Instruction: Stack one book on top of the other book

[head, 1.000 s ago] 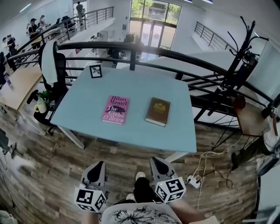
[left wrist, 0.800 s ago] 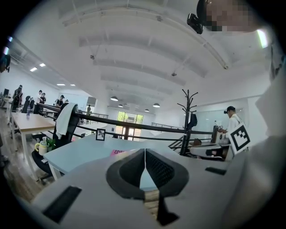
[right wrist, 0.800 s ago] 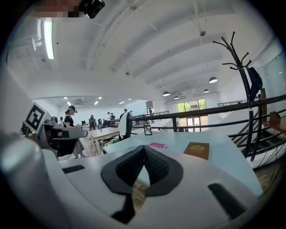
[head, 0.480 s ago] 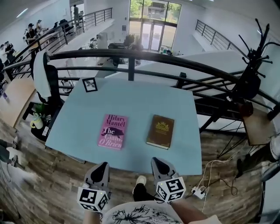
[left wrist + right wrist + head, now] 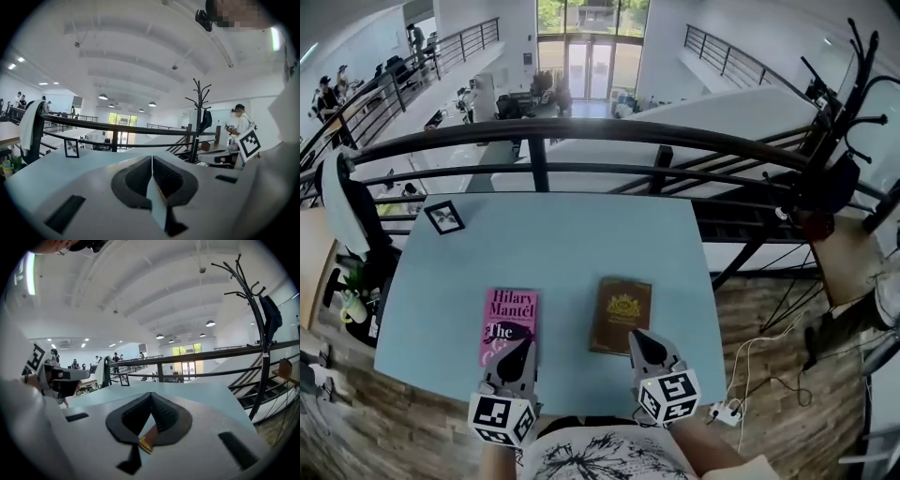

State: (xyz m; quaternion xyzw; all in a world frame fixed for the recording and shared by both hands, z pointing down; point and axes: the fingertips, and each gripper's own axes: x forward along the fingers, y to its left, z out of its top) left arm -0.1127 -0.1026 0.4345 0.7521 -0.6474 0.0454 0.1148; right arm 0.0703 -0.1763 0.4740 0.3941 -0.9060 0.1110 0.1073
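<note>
Two books lie side by side on the light blue table (image 5: 581,234): a pink one (image 5: 510,319) on the left and a brown one with a gold crest (image 5: 622,312) on the right. My left gripper (image 5: 519,343) hangs over the pink book's near end, jaws shut and empty. My right gripper (image 5: 637,336) is at the brown book's near right corner, also shut with nothing in it. In the left gripper view the jaws (image 5: 152,158) meet in one line. In the right gripper view the jaws (image 5: 150,393) are closed, and a strip of the brown book (image 5: 146,440) shows below them.
A small framed picture (image 5: 444,217) stands at the table's far left corner. A black railing (image 5: 581,131) runs behind the table. A coat rack (image 5: 834,112) and a wooden stool (image 5: 848,262) stand to the right. Cables and a power strip (image 5: 727,411) lie on the floor.
Both grippers have come forward from the floor side over the table's near edge, up to the books' near ends. The table now fills more of the head view.
</note>
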